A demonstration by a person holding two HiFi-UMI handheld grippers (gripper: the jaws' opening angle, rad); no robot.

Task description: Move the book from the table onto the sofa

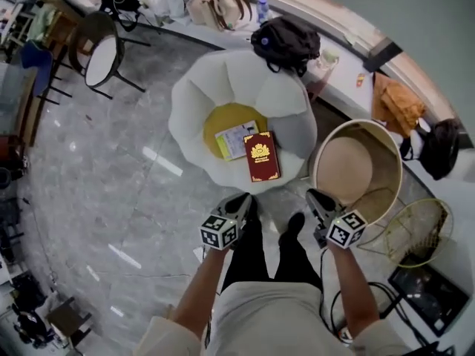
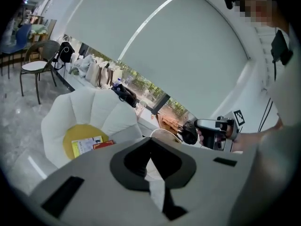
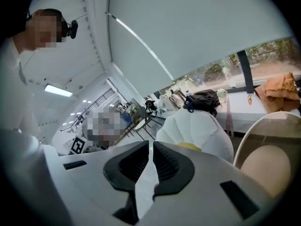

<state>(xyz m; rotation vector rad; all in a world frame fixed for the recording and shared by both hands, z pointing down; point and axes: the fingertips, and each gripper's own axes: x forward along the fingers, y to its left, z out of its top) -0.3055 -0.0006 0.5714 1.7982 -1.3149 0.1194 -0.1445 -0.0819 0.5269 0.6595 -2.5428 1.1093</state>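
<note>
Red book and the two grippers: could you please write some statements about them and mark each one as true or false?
1. The red book lies on the white petal-shaped sofa. True.
2. The left gripper holds the red book. False: its jaws are shut on nothing.
3. The right gripper has its jaws wide apart. False: they are shut.
4. A yellow-and-white booklet lies on the sofa next to the red book. True.
5. The red book rests on the round table. False: no book is there.
</note>
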